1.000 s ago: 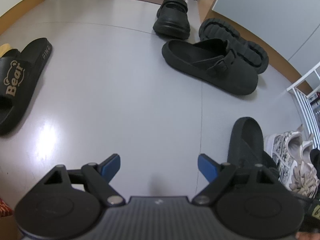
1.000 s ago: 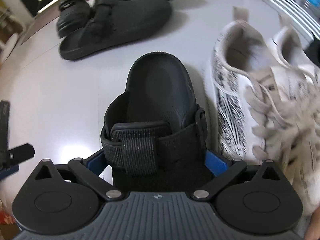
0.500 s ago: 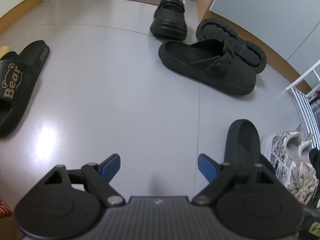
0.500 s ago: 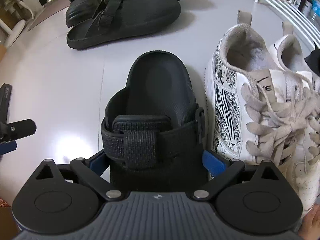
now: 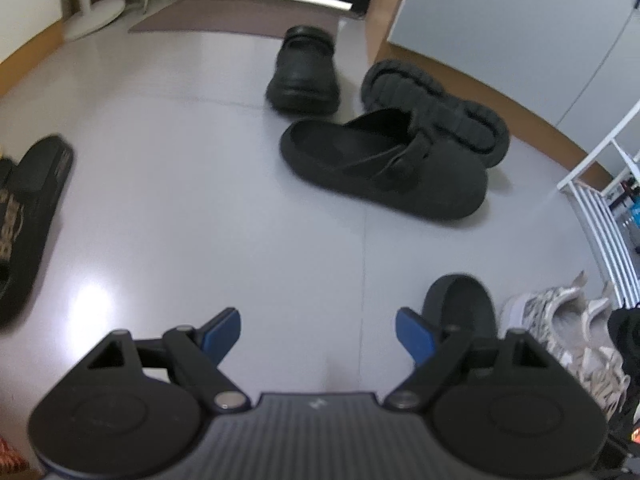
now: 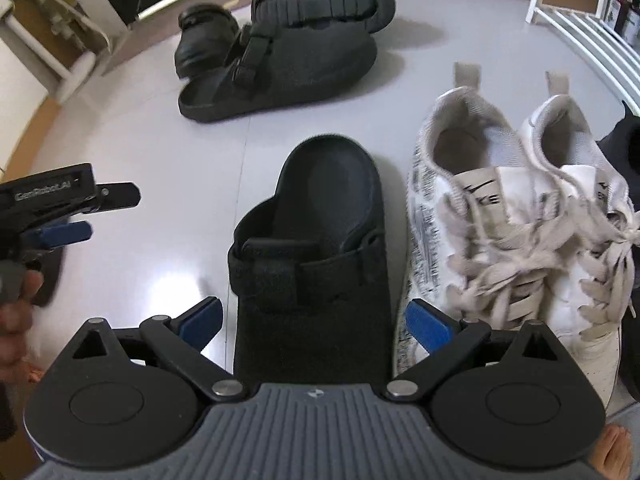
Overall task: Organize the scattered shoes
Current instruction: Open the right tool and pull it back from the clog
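A black strap sandal (image 6: pixel 316 248) lies on the grey floor beside a pair of white sneakers (image 6: pixel 516 216). My right gripper (image 6: pixel 316 326) is open, its blue pads apart on either side of the sandal's toe end, with small gaps. The sandal's heel also shows in the left wrist view (image 5: pixel 460 304). My left gripper (image 5: pixel 318 332) is open and empty over bare floor. A black clog (image 5: pixel 384 168) lies ahead, with an upturned clog (image 5: pixel 436 108) showing its sole behind it, and a black shoe (image 5: pixel 304 70) farther back.
A black "Bear" slide (image 5: pixel 28 208) lies at the left. A white wire rack (image 5: pixel 600 216) stands at the right, by a wall with brown skirting (image 5: pixel 460 64). A dark shoe (image 6: pixel 624 148) lies right of the sneakers. My left gripper (image 6: pixel 60 216) shows at the left of the right wrist view.
My right gripper's pads have spread away from the sandal's sides and the gripper has drawn back a little. My left gripper has tilted up slightly, showing more of the room.
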The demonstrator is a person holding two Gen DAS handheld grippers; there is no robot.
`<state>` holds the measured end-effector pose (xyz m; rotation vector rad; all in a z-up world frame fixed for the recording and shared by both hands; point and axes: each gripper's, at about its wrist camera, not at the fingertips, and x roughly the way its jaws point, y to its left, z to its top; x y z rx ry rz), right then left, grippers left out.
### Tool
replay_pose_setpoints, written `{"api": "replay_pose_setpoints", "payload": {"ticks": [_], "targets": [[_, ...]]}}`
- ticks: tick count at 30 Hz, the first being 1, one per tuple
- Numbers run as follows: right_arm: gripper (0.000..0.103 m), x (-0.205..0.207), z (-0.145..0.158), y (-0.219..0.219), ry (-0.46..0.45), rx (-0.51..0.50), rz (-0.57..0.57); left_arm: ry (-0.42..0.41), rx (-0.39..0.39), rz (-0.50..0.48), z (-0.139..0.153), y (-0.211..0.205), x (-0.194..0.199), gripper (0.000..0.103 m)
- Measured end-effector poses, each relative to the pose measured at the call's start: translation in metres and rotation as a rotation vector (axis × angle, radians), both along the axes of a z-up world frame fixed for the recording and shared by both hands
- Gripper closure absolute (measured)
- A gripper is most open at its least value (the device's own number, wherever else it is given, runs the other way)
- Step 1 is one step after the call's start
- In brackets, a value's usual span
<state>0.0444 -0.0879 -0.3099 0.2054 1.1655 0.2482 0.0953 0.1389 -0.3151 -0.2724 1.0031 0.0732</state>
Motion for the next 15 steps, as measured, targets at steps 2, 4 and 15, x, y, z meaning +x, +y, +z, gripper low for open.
{"api": "replay_pose_setpoints", "payload": {"ticks": [2,4,15], "targets": [[0.002,0.003,0.004,-0.01,-0.028,0.016,0.01,-0.014,0.01,-0.016,0.006,-0.006,0.008,0.016],[0.002,0.003,0.009,-0.021,-0.068,0.013,0.025,-0.032,0.013,-0.032,0.011,-0.01,0.02,0.014],[0.002,0.013,0.045,-0.073,-0.175,0.063,0.183,-0.06,-0.002,0.003,0.025,-0.019,0.087,0.013]]}}
